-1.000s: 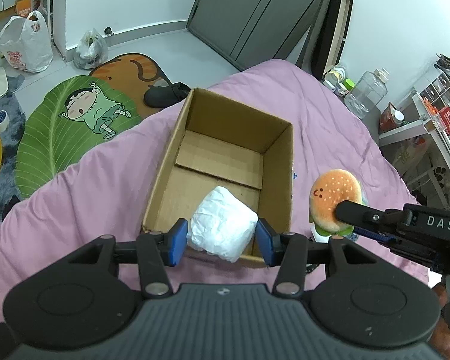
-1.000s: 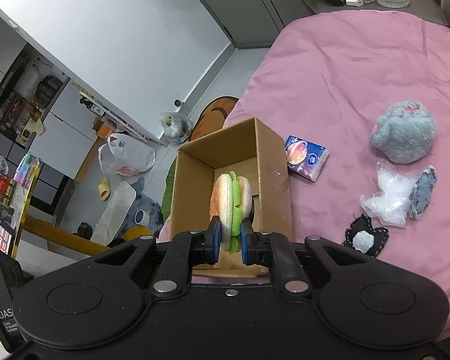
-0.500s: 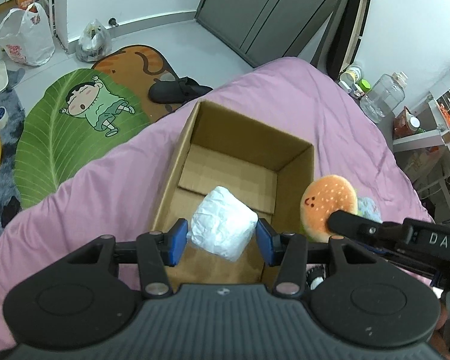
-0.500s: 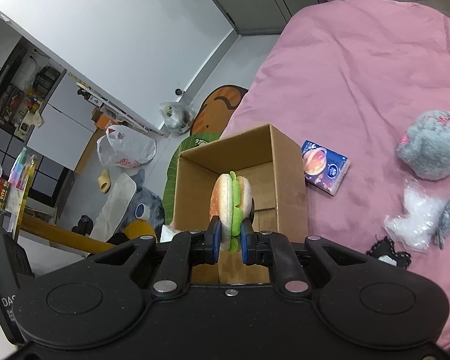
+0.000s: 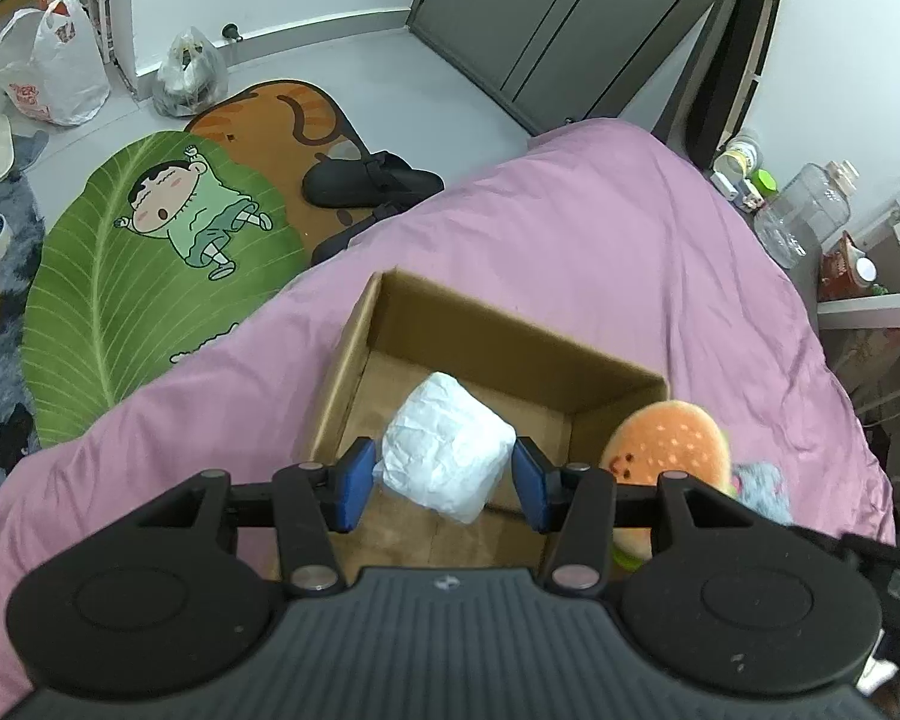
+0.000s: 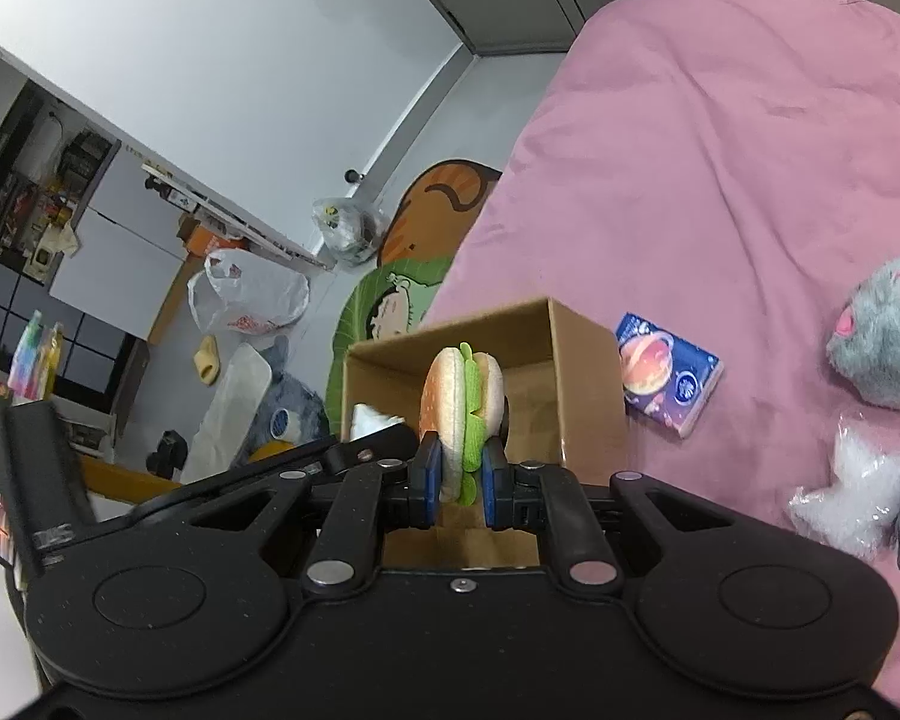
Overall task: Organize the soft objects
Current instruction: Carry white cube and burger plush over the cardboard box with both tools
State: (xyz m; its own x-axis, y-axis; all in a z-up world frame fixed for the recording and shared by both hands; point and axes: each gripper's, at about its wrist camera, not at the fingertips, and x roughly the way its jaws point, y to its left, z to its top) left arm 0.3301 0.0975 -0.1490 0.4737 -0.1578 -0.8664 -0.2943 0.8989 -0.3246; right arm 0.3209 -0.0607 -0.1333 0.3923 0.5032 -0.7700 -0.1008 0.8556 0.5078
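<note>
Crinkling white bundle point(image 5: 447, 447) — plush burger point(image 6: 463, 414), orange bun, green lettuce.

White bundle point(image 5: 447, 441), orange-and-green burger plush point(image 6: 463, 414), brown box point(image 5: 513, 339), pink bedspread point(image 5: 600, 228)

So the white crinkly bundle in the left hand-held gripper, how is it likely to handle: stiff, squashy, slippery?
Probably squashy: the white bundle looks crumpled and dents where the left hand-held gripper pinches it. Likely light, since a side pinch alone holds it above the cardboard box. Its wrinkled, faintly shiny wrap could be a bit slippery, so it may slide out if the grip loosens.
</note>
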